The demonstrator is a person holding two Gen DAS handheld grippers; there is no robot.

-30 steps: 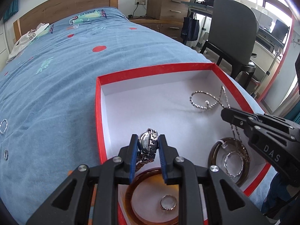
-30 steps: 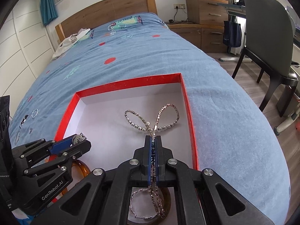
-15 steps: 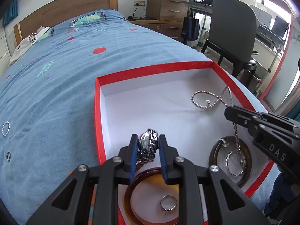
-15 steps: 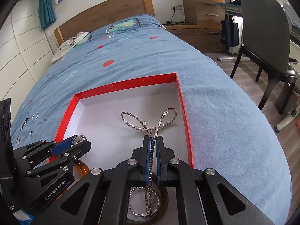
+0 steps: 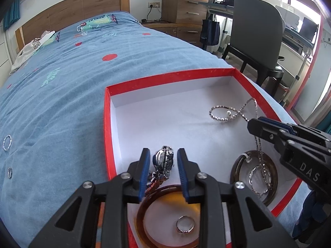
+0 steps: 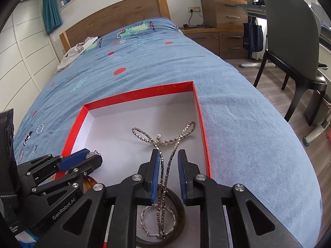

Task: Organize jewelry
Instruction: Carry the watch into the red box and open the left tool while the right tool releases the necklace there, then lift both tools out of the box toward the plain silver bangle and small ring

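Observation:
A red box with a white floor [image 5: 106, 124] [image 6: 132, 111] lies on the blue bed. My left gripper [image 5: 161, 166] is open around a silver watch [image 5: 163, 162] that rests on the box floor. My right gripper [image 6: 168, 168] is open, and a silver necklace [image 6: 165, 141] [image 5: 229, 114] runs between its fingers, loose on the floor. The necklace's near end lies over a hoop bracelet [image 6: 158, 220] inside a dark ring [image 5: 271, 166]. An amber ring [image 5: 144, 212] holds a small silver ring [image 5: 185, 224].
Loose rings and small pieces lie on the bedspread left of the box [image 5: 7, 142] [image 6: 39, 128]. A grey chair [image 5: 256, 39] and wooden drawers [image 6: 223, 14] stand right of the bed. A white garment [image 6: 78, 50] lies near the headboard.
Both grippers have opened. The left let go of the watch and the right let go of the necklace, which now lies slack in the box.

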